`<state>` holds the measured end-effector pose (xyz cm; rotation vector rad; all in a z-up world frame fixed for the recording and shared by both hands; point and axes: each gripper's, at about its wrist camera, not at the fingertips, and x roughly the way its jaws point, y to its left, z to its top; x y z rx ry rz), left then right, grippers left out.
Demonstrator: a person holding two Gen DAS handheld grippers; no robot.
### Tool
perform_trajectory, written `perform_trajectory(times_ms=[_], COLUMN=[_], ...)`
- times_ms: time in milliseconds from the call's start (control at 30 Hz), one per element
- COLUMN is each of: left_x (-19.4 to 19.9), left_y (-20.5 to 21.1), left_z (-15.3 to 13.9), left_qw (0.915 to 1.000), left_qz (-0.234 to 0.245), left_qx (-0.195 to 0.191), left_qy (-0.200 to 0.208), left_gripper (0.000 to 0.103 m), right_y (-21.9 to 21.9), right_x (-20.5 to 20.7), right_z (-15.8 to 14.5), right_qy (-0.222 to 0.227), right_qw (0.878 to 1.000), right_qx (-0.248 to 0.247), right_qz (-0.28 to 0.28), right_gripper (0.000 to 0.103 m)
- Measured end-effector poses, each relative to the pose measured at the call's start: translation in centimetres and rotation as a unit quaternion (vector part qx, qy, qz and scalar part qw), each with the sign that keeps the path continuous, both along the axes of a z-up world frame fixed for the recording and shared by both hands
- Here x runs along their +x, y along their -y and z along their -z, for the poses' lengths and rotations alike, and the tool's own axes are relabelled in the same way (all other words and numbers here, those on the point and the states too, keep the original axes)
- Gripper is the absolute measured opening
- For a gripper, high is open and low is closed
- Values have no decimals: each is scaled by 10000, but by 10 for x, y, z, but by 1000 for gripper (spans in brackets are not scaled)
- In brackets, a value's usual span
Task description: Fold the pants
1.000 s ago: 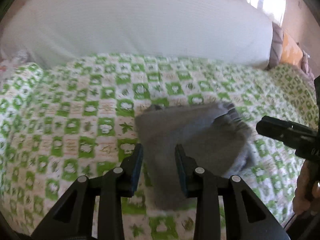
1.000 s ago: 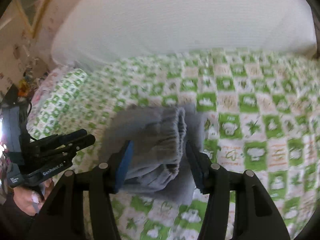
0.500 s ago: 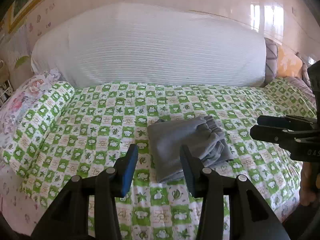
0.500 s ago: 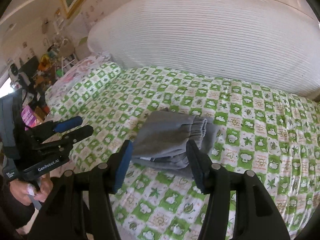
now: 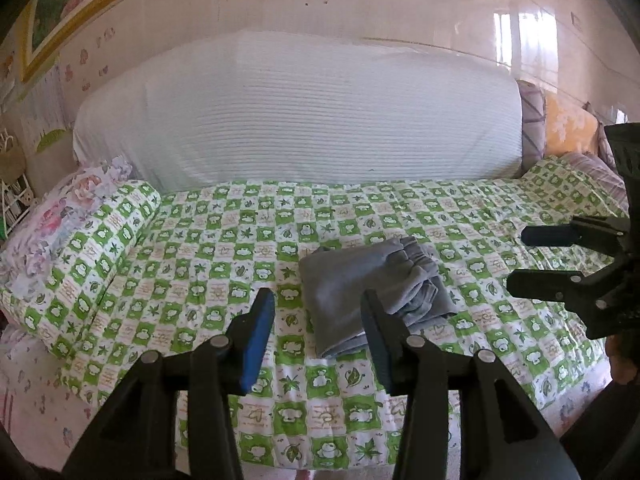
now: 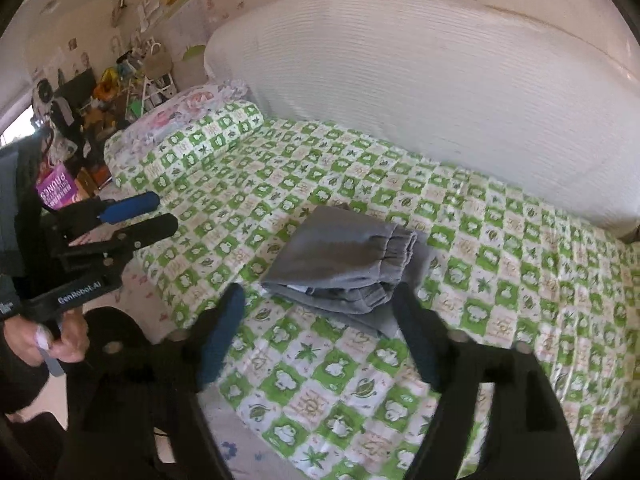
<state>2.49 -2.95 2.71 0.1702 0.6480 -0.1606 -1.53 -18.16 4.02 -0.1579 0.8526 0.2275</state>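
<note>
The grey pants [image 5: 372,288] lie folded into a compact bundle on the green-and-white checked bedspread [image 5: 224,256], elastic waistband on top. In the left wrist view my left gripper [image 5: 318,300] hovers above and short of the bundle, its jaws opening with nothing between them. My right gripper [image 5: 528,260] shows at the right edge, apart from the cloth. In the right wrist view the pants [image 6: 344,260] rest beyond my right gripper [image 6: 320,296], whose jaws are opening wide and empty. My left gripper [image 6: 164,211] is at the left, held by a hand [image 6: 60,336].
A large white ribbed cushion [image 5: 304,120] runs along the back of the bed. A floral pillow [image 5: 60,216] lies at the left end, grey and orange cushions [image 5: 560,128] at the right. A cluttered shelf [image 6: 132,80] stands past the pillow. The bed's front edge [image 5: 320,468] is close below.
Both grippers have drawn back and up from the pants, which stay folded on the bed. Both pairs of jaws now stand wider apart, the right one most.
</note>
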Motion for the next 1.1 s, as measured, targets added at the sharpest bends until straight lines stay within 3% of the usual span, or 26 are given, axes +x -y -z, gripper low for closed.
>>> perform_trajectory(times_ms=[67,500,700,1100], left_x=[-1,0,12,52], left_y=[-2,-5,-11,-15], left_z=[-1,3,20,58], left_qw=[10000,10000,9991,9949], left_qz=[-30,-43,-77,-223], left_qx=[-11,-10,-151,-242], left_qy=[40,-73,-388,-957], left_gripper=[56,56,56,56], right_y=[1,11,35,70], right_x=[0,7,29,89], right_z=[0,21,53,121], right_qy=[33,-159,-363,-823], right_qw=[10000,9999,9963,9757], right_qx=[1,52,335,1124], right_qz=[-39,43,705,1692], right_gripper=[85,85,85,85])
